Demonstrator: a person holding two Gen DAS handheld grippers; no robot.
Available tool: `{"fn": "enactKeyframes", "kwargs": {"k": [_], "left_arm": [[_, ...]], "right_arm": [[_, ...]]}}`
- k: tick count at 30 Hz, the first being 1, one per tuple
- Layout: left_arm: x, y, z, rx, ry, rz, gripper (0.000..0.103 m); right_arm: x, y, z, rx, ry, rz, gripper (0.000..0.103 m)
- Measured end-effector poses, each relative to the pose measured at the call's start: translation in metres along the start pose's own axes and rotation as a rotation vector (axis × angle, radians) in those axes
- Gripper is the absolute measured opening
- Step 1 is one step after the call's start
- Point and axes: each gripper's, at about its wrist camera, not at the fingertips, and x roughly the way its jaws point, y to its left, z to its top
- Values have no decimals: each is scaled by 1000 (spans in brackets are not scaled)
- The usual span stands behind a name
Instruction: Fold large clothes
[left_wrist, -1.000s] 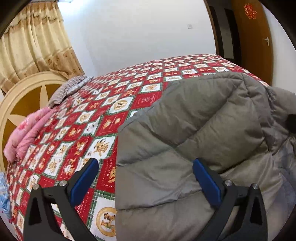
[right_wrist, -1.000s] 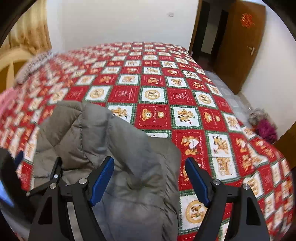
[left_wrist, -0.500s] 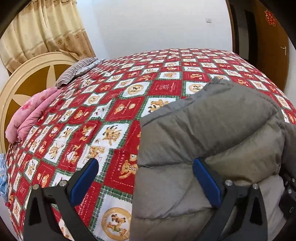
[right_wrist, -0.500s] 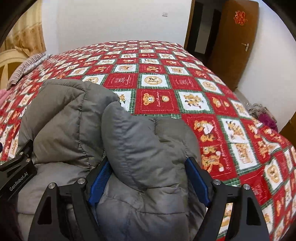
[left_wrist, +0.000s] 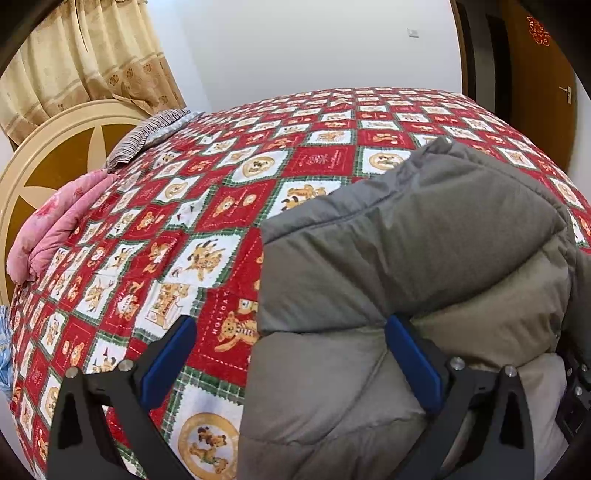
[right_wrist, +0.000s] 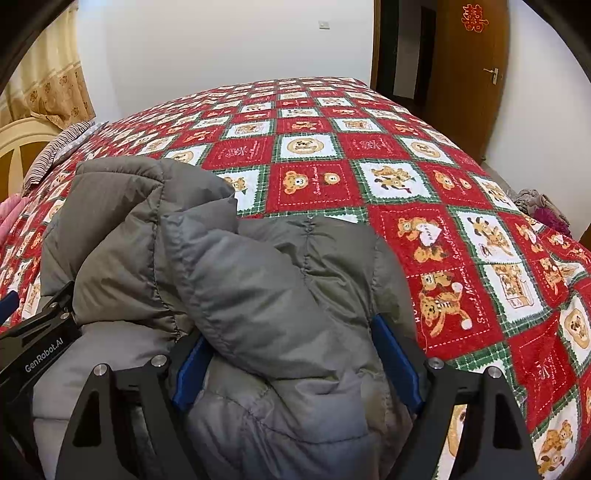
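A grey quilted puffer jacket (left_wrist: 413, 258) lies bunched on the red patterned bedspread (left_wrist: 207, 229), near its front edge. My left gripper (left_wrist: 291, 354) is open; its right finger presses into the jacket's left part and its left finger is over bare bedspread. In the right wrist view the jacket (right_wrist: 258, 280) has a puffy fold, perhaps a sleeve, that lies between the open jaws of my right gripper (right_wrist: 291, 350). The left gripper's body (right_wrist: 33, 347) shows at the left edge there.
A pink folded blanket (left_wrist: 51, 225) and a striped pillow (left_wrist: 147, 136) lie by the round headboard (left_wrist: 48, 162) at the left. A brown door (right_wrist: 469, 74) stands at the far right. A pile of cloth (right_wrist: 543, 210) lies on the floor by the bed's right side.
Both grippers have moved down and forward onto the jacket. The puffy fold now sits between the right gripper's fingers. The jacket fills more of both views.
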Motion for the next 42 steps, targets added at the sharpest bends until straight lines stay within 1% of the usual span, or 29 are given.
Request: {"fn": "enactKeyframes", "kwargs": {"k": [12,25,29,33,35,37,39,42], "left_arm": [[6,1,-2,-17,14,-27,103],[7,1,-2,-21,19,-39,103],[5,9,-7,-26,38,-97,103],[-7,23,-17,-21,50,-164,103],[-17,30,-24,-16,43,-194,103],[-24,32,-31,-3,34,-228,103],[-28,31,-36,7,32,-251,103],[-31,29,-37,19,19,-265,103]], "right_arm": [[4,-3,-3,12,-3,10,84],[6,-10,-7,42,-3,55,85],[3,-19,-10,66,2,105,87],[-6,-31,-19,98,12,173,87],[-10,-39,-25,116,15,216,87],[-13,-44,-30,122,14,242,87],[-14,-45,-32,120,10,251,87],[-16,-46,-36,112,6,260,87]]}}
